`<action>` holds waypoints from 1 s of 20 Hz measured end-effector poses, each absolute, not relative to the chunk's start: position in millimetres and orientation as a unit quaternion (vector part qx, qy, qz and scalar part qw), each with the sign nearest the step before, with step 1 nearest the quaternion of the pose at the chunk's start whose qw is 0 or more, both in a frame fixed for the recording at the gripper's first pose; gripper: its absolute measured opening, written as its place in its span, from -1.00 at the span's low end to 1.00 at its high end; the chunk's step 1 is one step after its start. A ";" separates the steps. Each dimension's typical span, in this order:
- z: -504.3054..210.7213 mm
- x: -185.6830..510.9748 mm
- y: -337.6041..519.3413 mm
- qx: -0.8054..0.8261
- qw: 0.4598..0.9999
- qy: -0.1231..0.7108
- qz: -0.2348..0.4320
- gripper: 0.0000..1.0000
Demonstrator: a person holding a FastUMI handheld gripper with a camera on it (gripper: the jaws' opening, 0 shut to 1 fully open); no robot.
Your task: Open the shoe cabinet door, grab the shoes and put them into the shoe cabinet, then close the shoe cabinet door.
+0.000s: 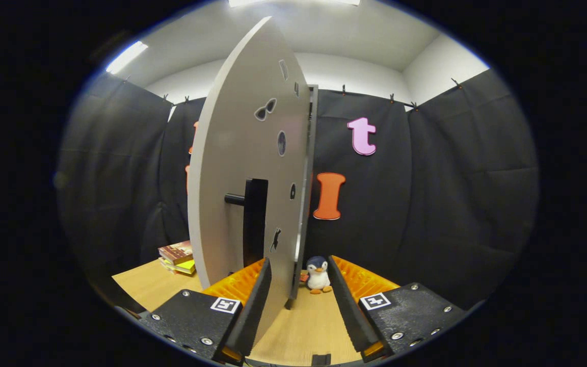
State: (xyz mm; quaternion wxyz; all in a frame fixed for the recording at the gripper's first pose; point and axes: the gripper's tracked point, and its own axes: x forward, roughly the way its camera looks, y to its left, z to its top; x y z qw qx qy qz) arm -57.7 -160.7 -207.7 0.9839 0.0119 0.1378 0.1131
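My gripper's fisheye camera is riding low over the light wooden table (140, 285), looking forward along my gripper (298, 306) fingers, spread apart. It is sitting very close to the pale grey cabinet door (242, 168), seen nearly edge-on.

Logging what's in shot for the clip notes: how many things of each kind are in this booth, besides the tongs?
Cabinet door, swung open, its edge between the open tongs: 1
Door handle: 1
Penguin plush toy, just beyond the fingers: 1
Books, stacked beside the door; count unclear: 1 stack
Wooden table: 1
Total: 5
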 end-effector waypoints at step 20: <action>-209.1 51.6 87.4 0.017 0.964 0.143 0.221 0.77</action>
